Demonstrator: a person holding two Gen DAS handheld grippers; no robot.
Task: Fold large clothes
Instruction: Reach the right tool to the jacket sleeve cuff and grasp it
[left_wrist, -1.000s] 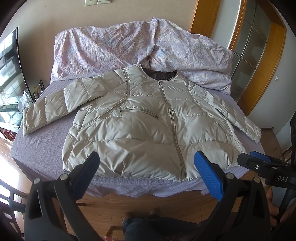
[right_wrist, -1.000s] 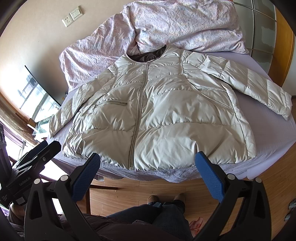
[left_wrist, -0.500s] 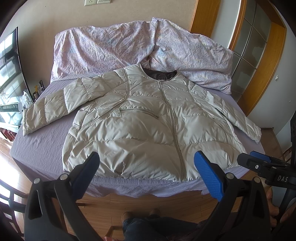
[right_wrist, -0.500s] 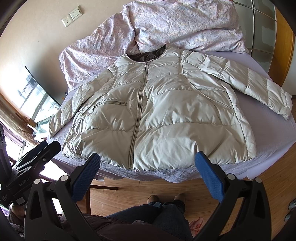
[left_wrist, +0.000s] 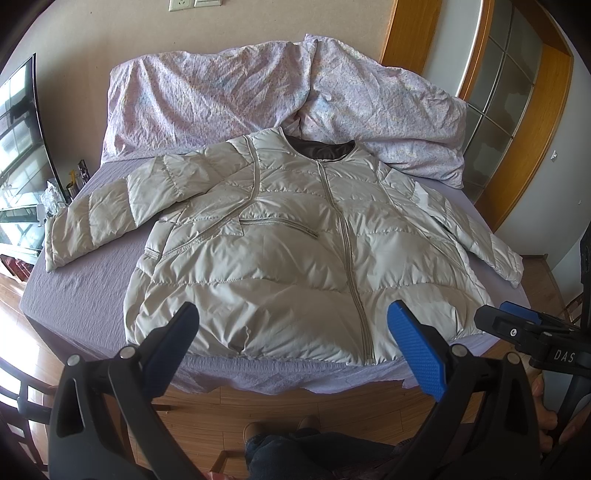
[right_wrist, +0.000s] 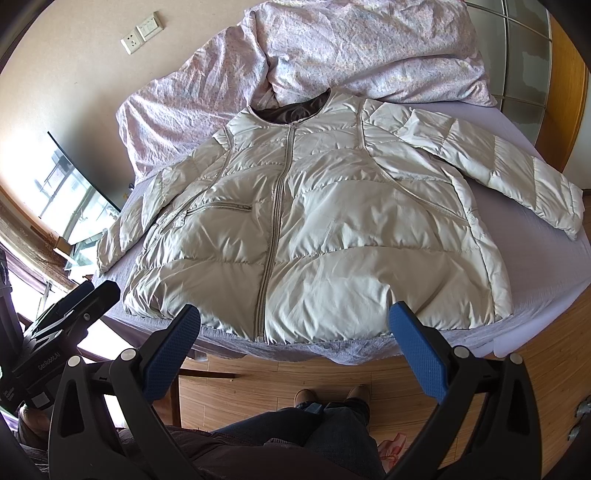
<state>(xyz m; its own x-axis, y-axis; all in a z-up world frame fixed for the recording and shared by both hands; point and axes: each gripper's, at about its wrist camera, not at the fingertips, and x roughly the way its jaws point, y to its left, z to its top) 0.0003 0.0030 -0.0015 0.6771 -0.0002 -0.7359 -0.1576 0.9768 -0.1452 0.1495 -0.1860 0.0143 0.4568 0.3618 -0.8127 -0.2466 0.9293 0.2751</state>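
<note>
Change: basically nothing, the last second looks the same in both views. Claws haven't budged and the jacket hasn't shifted.
What that means: folding hasn't started, I'd say we're at the very beginning and the person is just sizing it up.
Jacket: pale puffer, flat on the bed, front up and zipped, collar toward the pillows, hem right at the near edge. Both sleeves are splayed out to the sides.
Left claw: spread wide, holding nothing, hanging over the floor short of the bed. Hem is just beyond its tips, no contact.
Right claw: same deal, wide apart, empty, near the hem but not touching.
Person: standing at the foot of the bed, legs and shoes show below the claws.
Next, my guess: a sleeve gets folded in first, so each claw has a fair reach sideways to get to a cuff.
</note>
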